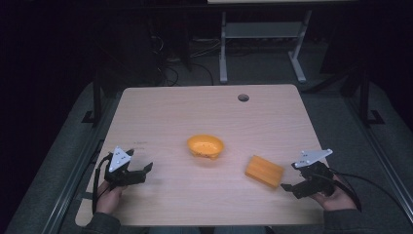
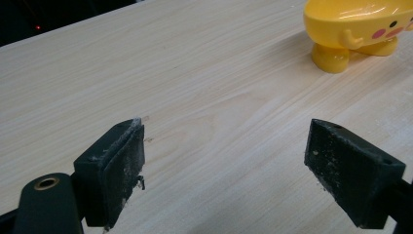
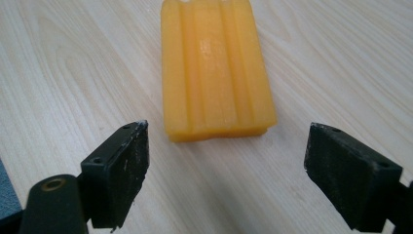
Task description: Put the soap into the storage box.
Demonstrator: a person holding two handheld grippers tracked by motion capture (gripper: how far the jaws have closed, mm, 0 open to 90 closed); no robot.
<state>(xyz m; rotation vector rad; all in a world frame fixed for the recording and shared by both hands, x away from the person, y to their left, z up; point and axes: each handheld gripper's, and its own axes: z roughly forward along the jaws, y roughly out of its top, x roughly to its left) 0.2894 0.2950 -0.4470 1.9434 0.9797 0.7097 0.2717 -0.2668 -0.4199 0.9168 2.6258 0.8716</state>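
Both grippers, left (image 1: 141,171) and right (image 1: 288,187), gape empty; the right one may skid the slick soap (image 3: 214,68) toward the far-left bowl (image 1: 205,146).

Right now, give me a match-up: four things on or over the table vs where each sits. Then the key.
Things:
1. yellow bowl
2. orange block
3. cable hole
4. left gripper

Places:
A. far edge of the table
B. table's middle
C. near left, jaws open
D. just ahead of the right gripper

Pairs: 1-B, 2-D, 3-A, 4-C
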